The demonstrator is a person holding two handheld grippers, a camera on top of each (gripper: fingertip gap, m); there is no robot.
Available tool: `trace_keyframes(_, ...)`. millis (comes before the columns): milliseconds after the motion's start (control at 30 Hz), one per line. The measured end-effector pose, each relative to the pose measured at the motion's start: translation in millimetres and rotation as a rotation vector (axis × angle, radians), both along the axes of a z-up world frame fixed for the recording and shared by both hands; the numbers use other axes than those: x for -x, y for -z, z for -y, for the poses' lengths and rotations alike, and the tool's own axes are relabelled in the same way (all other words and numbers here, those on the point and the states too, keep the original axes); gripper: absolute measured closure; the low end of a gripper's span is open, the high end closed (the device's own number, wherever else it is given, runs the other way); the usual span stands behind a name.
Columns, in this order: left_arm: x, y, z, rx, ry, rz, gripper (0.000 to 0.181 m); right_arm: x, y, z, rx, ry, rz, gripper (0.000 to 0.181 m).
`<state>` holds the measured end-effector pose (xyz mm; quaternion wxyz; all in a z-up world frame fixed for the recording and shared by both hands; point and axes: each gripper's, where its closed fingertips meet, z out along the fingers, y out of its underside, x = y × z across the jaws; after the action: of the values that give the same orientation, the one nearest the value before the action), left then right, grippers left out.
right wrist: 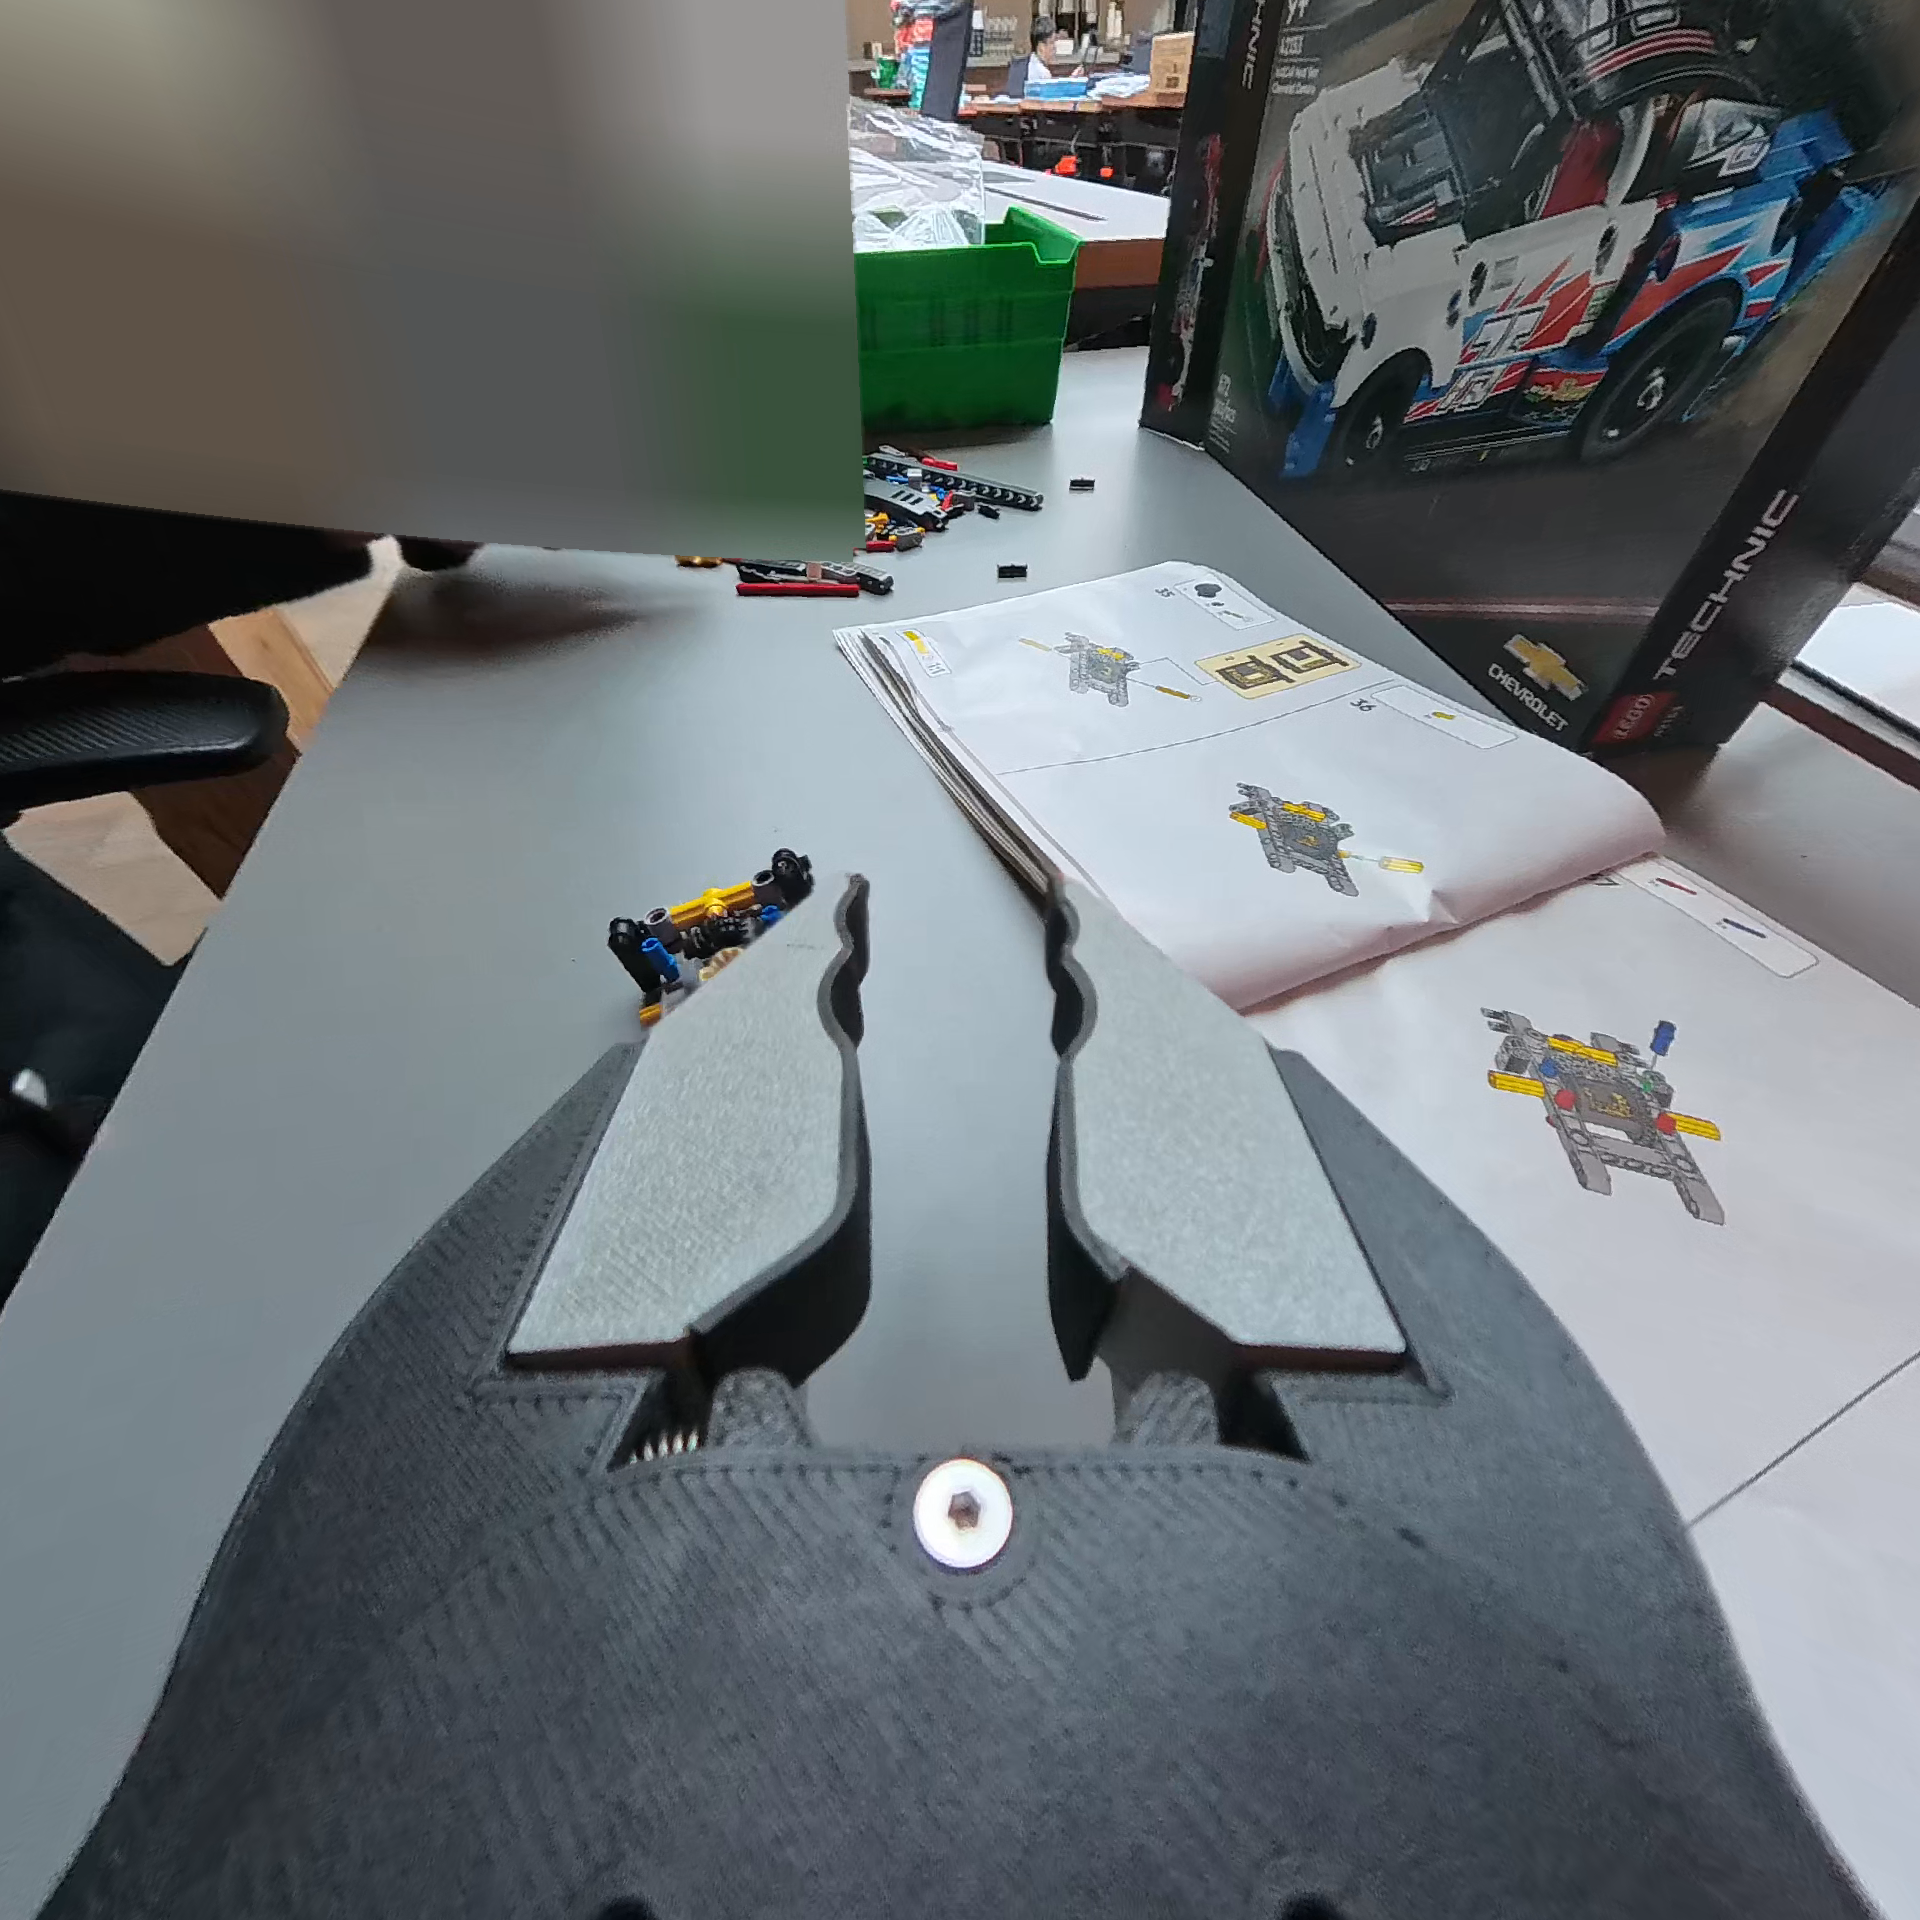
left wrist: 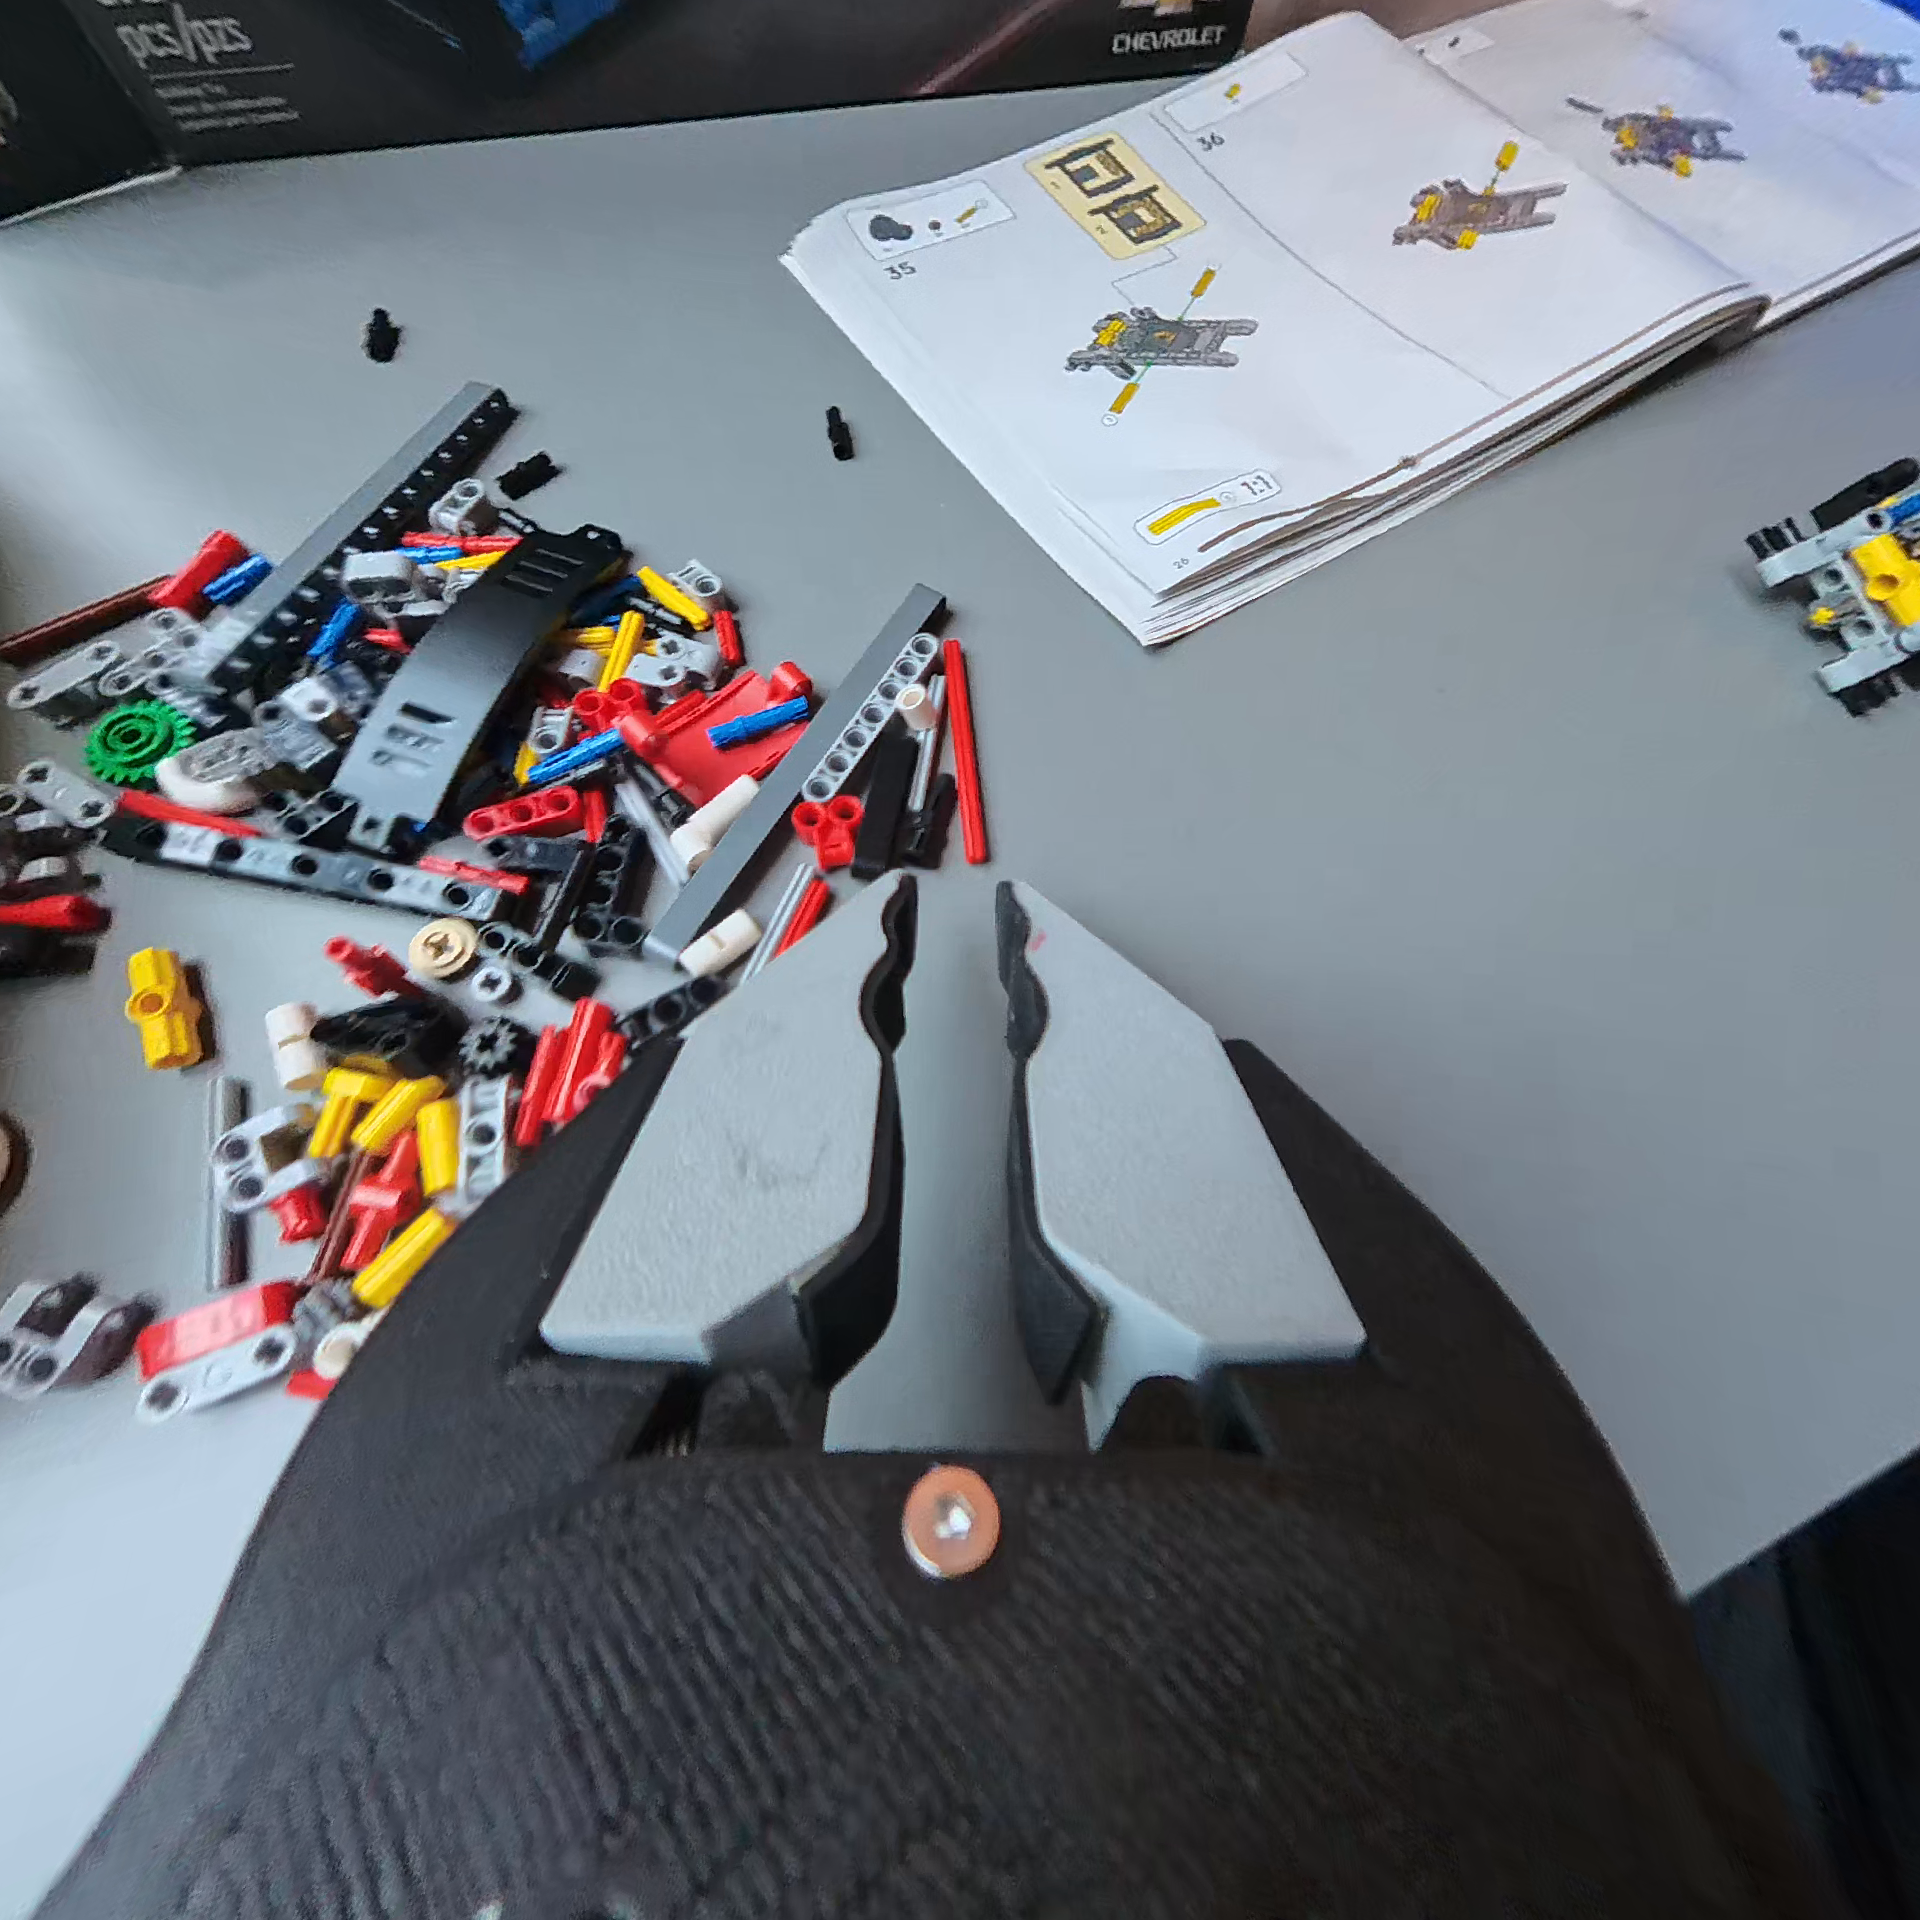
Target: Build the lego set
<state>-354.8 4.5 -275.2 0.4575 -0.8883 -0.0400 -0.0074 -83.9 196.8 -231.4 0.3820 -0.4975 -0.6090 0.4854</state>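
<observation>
A pile of loose lego parts (left wrist: 499, 748) in red, black, grey, yellow and blue lies on the grey table (left wrist: 1351, 935) at the left. My left gripper (left wrist: 956, 904) is open and empty, its tips just right of the pile's near edge. A small part-built assembly (left wrist: 1855, 592) in grey, black and yellow sits at the far right; it also shows in the right wrist view (right wrist: 707, 925). My right gripper (right wrist: 956, 914) is open and empty, just right of that assembly. The open instruction booklet (left wrist: 1299, 312) lies at the back right; it also shows in the right wrist view (right wrist: 1247, 790).
The black set box (right wrist: 1538, 312) stands upright behind the booklet. A green bin (right wrist: 961, 322) holding clear bags stands at the far end. Two stray black pins (left wrist: 840, 431) lie between pile and booklet. A chair armrest (right wrist: 125, 727) is left of the table edge (right wrist: 312, 727). The left gripper's tips are roughly 35 cm from the right gripper's.
</observation>
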Motion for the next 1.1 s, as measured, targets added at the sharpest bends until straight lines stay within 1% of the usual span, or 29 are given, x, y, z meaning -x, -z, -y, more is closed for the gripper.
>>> trace_keyframes(100, 13, -5, 20, -0.002, -0.056, -0.032, 0.175, 2, 1, -3, -0.03, 0.024, 0.003, 0.15)
trace_keyframes(233, 39, -8, 52, 0.071, -0.138, -0.069, 0.177, 3, 2, -6, -0.052, 0.054, 0.006, 0.146)
trace_keyframes(333, 49, -10, 68, 0.123, -0.14, -0.021, 0.169, 3, 3, -11, -0.043, 0.082, 0.011, 0.145)
trace_keyframes(400, 64, -10, 79, 0.163, -0.166, -0.07, 0.171, 3, 2, -14, -0.036, 0.097, 0.01, 0.145)
trace_keyframes(467, 71, -9, 84, 0.183, -0.156, -0.087, 0.174, 3, 3, -15, -0.034, 0.107, 0.011, 0.145)
trace_keyframes(533, 77, -8, 86, 0.192, -0.143, -0.083, 0.18, 3, 4, -16, -0.039, 0.116, 0.02, 0.145)
trace_keyframes(633, 86, -3, 88, 0.202, -0.131, -0.051, 0.181, 4, 7, -17, -0.056, 0.123, 0.037, 0.145)
trace_keyframes(700, 84, -2, 86, 0.193, -0.089, -0.009, 0.181, 5, 8, -16, -0.069, 0.125, 0.044, 0.145)
trace_keyframes(833, 76, -3, 67, 0.159, -0.02, 0.016, 0.179, 7, 12, -15, -0.084, 0.124, 0.065, 0.146)
trace_keyframes(933, 74, 4, 51, 0.215, 0.044, -0.039, 0.179, 7, 13, -15, -0.09, 0.124, 0.068, 0.146)
trace_keyframes(1033, 75, 18, 46, 0.307, 0.086, -0.078, 0.179, 6, 11, -15, -0.089, 0.126, 0.061, 0.146)
trace_keyframes(1100, 75, 22, 44, 0.332, 0.104, -0.085, 0.179, 6, 11, -15, -0.085, 0.124, 0.059, 0.147)
